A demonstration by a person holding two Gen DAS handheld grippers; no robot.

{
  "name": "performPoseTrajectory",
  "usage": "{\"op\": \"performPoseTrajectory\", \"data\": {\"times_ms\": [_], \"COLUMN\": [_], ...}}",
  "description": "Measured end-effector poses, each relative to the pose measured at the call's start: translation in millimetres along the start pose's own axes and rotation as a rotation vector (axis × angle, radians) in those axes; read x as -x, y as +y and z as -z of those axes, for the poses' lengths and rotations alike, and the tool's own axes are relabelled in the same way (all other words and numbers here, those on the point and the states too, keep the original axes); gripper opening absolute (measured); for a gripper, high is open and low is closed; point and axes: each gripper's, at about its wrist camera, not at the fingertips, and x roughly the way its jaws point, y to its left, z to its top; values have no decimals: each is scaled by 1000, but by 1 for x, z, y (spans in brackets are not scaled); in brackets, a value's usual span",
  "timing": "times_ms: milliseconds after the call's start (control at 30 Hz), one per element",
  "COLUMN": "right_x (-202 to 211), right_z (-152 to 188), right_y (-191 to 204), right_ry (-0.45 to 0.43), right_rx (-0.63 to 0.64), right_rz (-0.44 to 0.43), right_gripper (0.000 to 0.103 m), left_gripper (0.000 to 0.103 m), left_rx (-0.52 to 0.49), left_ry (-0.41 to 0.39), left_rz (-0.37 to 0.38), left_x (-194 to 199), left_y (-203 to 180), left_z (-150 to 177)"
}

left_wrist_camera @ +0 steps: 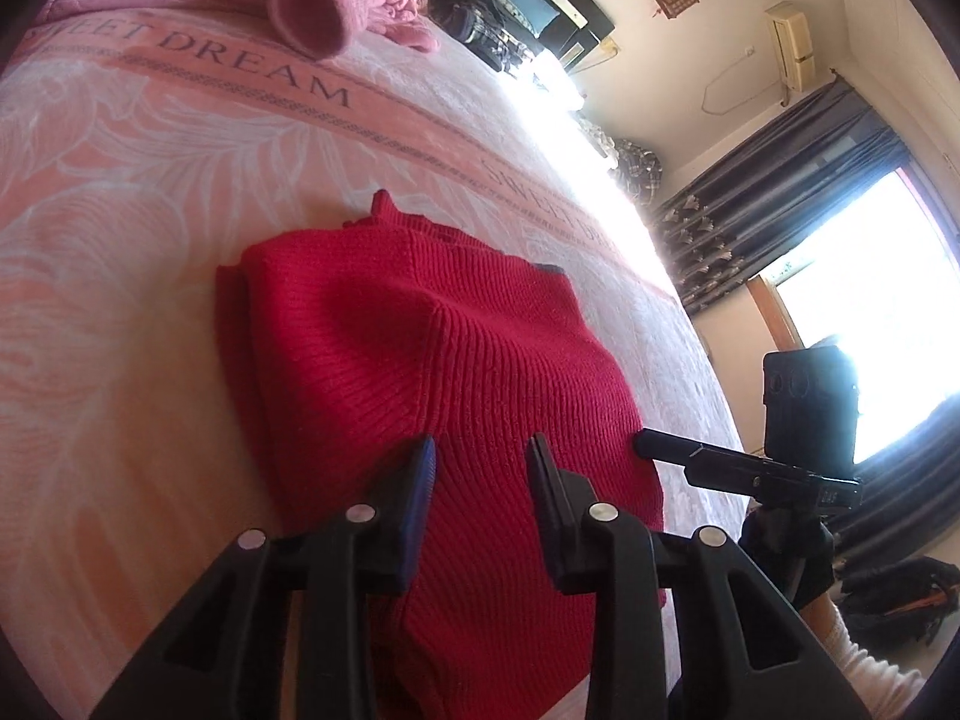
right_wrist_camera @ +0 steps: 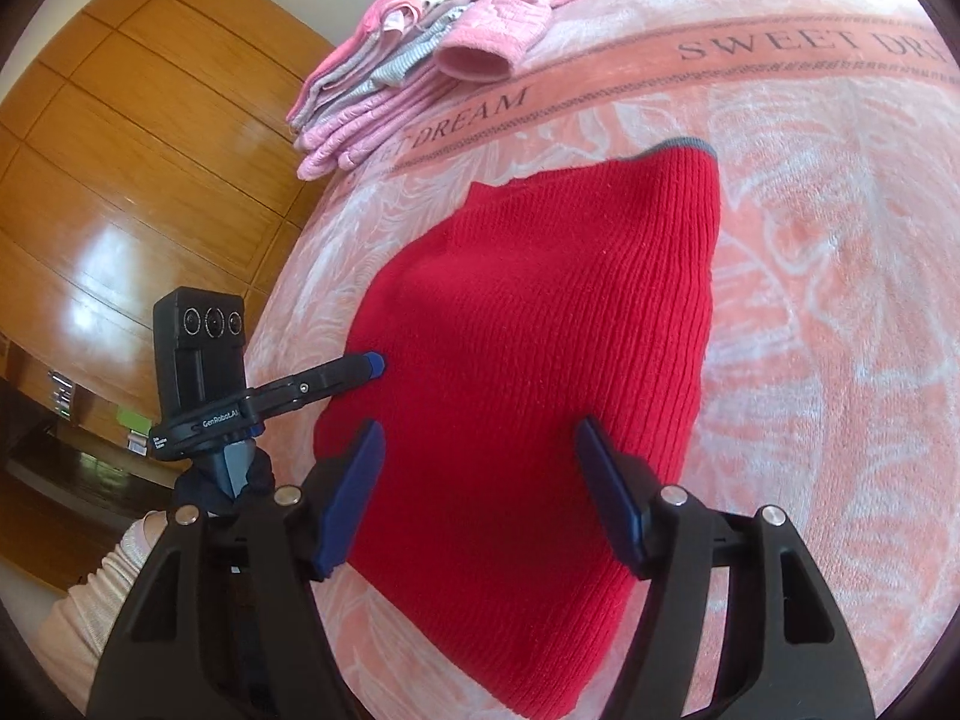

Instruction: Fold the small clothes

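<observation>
The left gripper is held partly open above the near half of a red sweater, its blue-padded fingers set apart with nothing between them. In the right wrist view, the left gripper is seen from the side, its blue tip at the sweater's left edge; whether it touches the knit cannot be told. The right gripper is spread wider, its fingers parted over the sweater's near end, and nothing is gripped. In the left wrist view, the right gripper is seen reaching to the sweater's right edge, a black camera block mounted above it.

The sweater is laid folded on a pink blanket, roughly in the middle of the bed, with a grey-trimmed hem at its far end. The blanket is patterned with white leaves and crossed by a band lettered "SWEET DREAM".

Beyond the sweater, well apart from it, a stack of folded pink and grey clothes is seen at the bed's far corner, with a pink garment beside it, its open cuff turned to the camera. A cream sleeve is visible behind the left gripper. Wooden panelling is seen on one side of the room, dark curtains and a bright window on the other.
</observation>
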Motion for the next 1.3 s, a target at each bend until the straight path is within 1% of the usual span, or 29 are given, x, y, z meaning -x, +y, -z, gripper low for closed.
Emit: {"op": "performPoseTrajectory", "data": {"times_ms": [67,133,200,267,367,433,467,500,533,567,600,633,667,700,733,767,800,833,867,933,967,1000,1067,1100,1167,1233,1300], "right_x": [-2,-6,-8,-5,11,24,30,36,41,46,51,57,63,68,74,80,86,93,98,110,115,119,126,128,130,130,131], "right_z": [6,10,12,10,9,13,15,18,20,22,23,25,27,30,32,34,38,43,46,55,60,65,76,82,96,109,123], "right_y": [-5,-2,4,9,16,24,27,29,31,33,35,37,41,46,51,56,60,67,73,86,93,101,116,122,131,140,150], "right_ry": [-12,-22,-26,-26,-42,-62,-70,-77,-81,-83,-87,-96,-105,-109,-109,-107,-109,-114,-117,-117,-113,-112,-106,-98,-89,-82,-88], "right_rx": [11,43,70,66,50,78,88,93,94,92,89,89,97,104,106,104,103,102,98,85,86,90,87,79,53,36,29], "right_rz": [-3,28,61,72,75,135,167,191,213,250,303,351,387,419,459,503,533,541,537,526,537,568,636,649,632,599,598], "right_gripper": [65,65,66,66,68,73,75,77,78,80,84,86,86,86,88,89,90,90,90,90,91,92,94,95,95,95,95], "left_gripper": [30,30,33,35,46,57,61,68,72,73,74,75,76,77,77,77,77,77,77,77,77,77,81,83,84,84,84], "left_rx": [-13,-3,17,26,25,17,17,19,17,10,0,3,15,35,50,60,66,71,75,86,95,95,78,66,60,68,68], "left_ry": [-2,-1,-1,-8,-28,-54,-63,-75,-89,-109,-130,-150,-162,-154,-135,-121,-122,-129,-130,-112,-109,-108,-112,-115,-120,-100,-87], "left_rz": [1,-3,4,2,-26,-57,-71,-90,-115,-147,-192,-221,-232,-230,-244,-285,-343,-397,-436,-474,-497,-527,-588,-612,-641,-665,-682], "left_x": [0,-3,-3,2,15,27,33,38,44,51,58,65,72,78,83,87,93,101,107,119,127,134,146,152,162,168,170], "left_y": [-1,-1,-2,-4,-15,-23,-28,-32,-38,-43,-50,-55,-58,-61,-65,-70,-75,-82,-88,-100,-106,-114,-128,-136,-149,-157,-160], "left_z": [1,-1,-3,-3,2,7,9,11,13,16,19,23,26,30,33,35,39,43,45,52,57,61,68,73,86,100,113]}}
